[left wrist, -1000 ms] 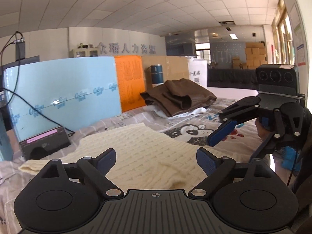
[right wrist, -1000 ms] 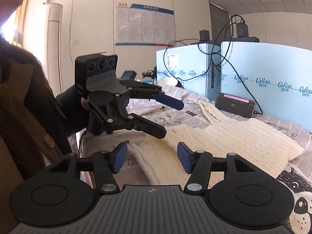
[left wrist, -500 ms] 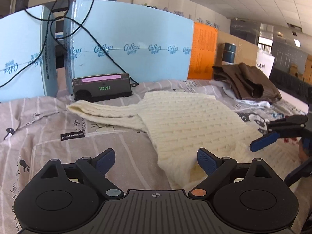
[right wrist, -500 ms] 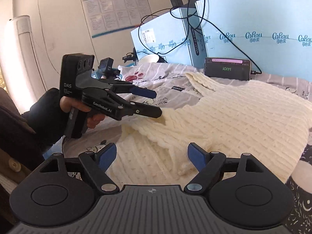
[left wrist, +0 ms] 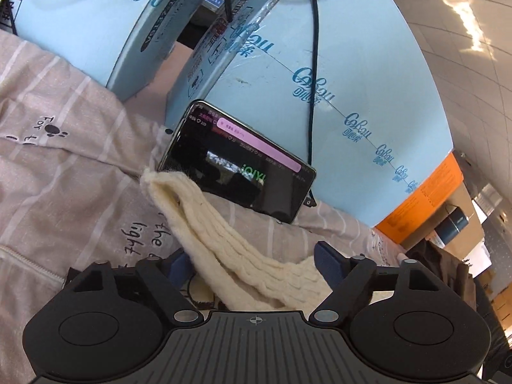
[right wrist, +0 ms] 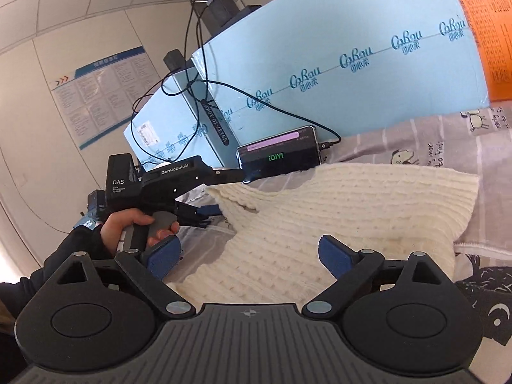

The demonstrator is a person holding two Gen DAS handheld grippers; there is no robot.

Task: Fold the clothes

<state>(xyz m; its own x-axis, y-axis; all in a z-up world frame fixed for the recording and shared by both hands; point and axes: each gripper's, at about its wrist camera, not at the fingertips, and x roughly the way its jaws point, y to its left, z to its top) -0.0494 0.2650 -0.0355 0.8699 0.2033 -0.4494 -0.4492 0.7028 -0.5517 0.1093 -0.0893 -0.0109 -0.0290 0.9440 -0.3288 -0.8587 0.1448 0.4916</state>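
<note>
A cream knitted sweater [right wrist: 345,211] lies spread on the grey striped bed sheet [right wrist: 416,140]. In the left wrist view its sleeve [left wrist: 224,233] stretches from the cuff near a phone back between the fingers of my left gripper [left wrist: 252,264], which is open and straddles the sleeve low over the bed. In the right wrist view the left gripper [right wrist: 230,195] reaches over the sleeve at the sweater's left side. My right gripper [right wrist: 248,256] is open, hovering above the sweater's near edge.
A phone [left wrist: 236,166] with a lit screen leans on light blue foam boards [left wrist: 288,48], with cables hanging over them; it also shows in the right wrist view [right wrist: 278,156]. An orange board [left wrist: 422,198] and a brown garment pile [left wrist: 448,265] lie to the right.
My left gripper swung left and dropped down over the sleeve toward the phone. My right gripper turned toward the boards and moved closer over the sweater. Both stayed open.
</note>
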